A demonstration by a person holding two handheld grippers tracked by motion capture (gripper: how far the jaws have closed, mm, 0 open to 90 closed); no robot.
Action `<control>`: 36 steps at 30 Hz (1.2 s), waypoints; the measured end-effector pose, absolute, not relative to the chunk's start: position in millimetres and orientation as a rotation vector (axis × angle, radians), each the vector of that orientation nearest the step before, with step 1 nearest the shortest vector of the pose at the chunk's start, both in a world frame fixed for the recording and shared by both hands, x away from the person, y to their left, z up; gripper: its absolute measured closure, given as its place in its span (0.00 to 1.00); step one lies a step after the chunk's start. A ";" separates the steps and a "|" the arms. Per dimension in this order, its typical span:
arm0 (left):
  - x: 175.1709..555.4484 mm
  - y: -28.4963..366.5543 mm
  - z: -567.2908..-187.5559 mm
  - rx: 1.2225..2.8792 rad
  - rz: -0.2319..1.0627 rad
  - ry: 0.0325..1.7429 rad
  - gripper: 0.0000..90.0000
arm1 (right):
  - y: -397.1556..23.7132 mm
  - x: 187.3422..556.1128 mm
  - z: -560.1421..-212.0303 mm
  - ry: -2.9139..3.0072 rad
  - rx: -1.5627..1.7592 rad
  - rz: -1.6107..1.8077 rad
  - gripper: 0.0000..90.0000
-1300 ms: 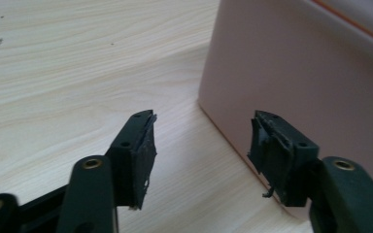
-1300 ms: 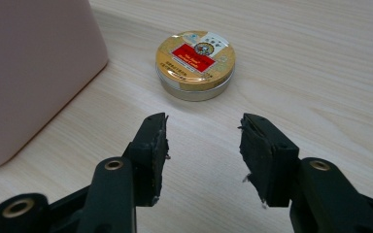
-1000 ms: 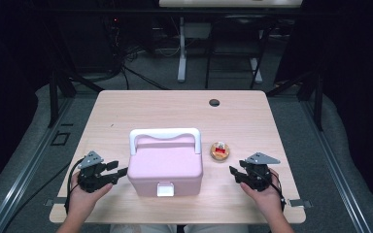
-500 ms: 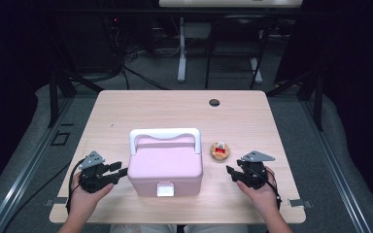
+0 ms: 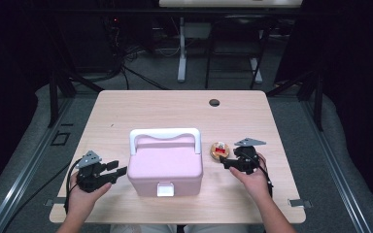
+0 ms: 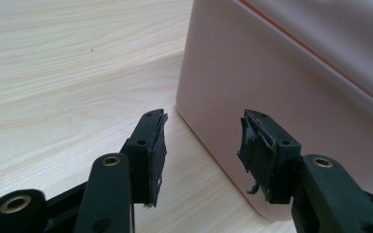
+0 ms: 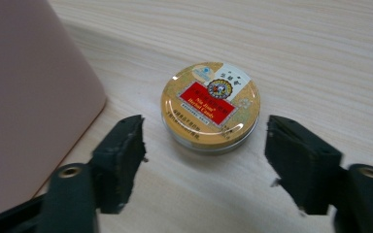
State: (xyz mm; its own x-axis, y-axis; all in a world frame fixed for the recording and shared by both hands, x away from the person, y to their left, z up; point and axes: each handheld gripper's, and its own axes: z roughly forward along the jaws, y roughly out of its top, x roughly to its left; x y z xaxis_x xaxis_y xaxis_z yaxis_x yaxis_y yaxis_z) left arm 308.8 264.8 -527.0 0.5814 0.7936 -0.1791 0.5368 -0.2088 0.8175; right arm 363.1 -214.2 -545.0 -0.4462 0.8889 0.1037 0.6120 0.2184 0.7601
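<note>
A pink lidded box [image 5: 165,167] with a white handle [image 5: 164,134] stands at the table's middle front. A round yellow tin with a red label [image 5: 219,149] [image 7: 210,104] lies just right of it. My right gripper [image 5: 226,163] [image 7: 206,155] is open right behind the tin. Its jaws have just been opening, and the tin's near edge sits between the tips without touching the pads. My left gripper [image 5: 120,171] [image 6: 201,145] is open at the box's left wall [image 6: 272,97]. Its jaws have just been opening too, with nothing between them.
The box's white latch [image 5: 165,189] faces the front edge. A black round grommet [image 5: 214,103] sits in the wooden table [image 5: 175,111] near its far edge. Bare wood lies behind the box and on both sides of it.
My right gripper has moved left up to the tin and its jaws have widened. The left hand has stayed beside the box.
</note>
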 end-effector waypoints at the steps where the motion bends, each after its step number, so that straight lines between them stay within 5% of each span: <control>1: 309.1 265.0 -527.5 1.886 0.348 1.077 0.57 | -211.6 365.8 -545.8 2.147 1.400 1.068 0.29; 5: 309.9 265.9 -528.5 1.889 0.347 1.084 0.56 | -201.2 376.7 -551.8 2.139 1.407 1.022 0.18; 11: 310.4 267.8 -529.2 1.884 0.344 1.091 0.56 | -193.0 392.1 -557.1 2.135 1.457 1.029 0.16; 36: 312.2 270.0 -532.1 1.882 0.330 1.098 0.55 | -186.9 409.0 -576.6 2.113 1.521 0.963 0.22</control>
State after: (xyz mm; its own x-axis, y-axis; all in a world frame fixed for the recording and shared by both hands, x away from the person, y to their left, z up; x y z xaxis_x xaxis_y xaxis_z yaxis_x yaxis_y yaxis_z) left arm 312.2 270.0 -532.1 0.5693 0.7978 -0.1986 0.5565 -0.1961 0.8074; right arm 409.0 -186.9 -576.6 -0.3530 0.9307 0.0958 0.6826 0.1861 0.7067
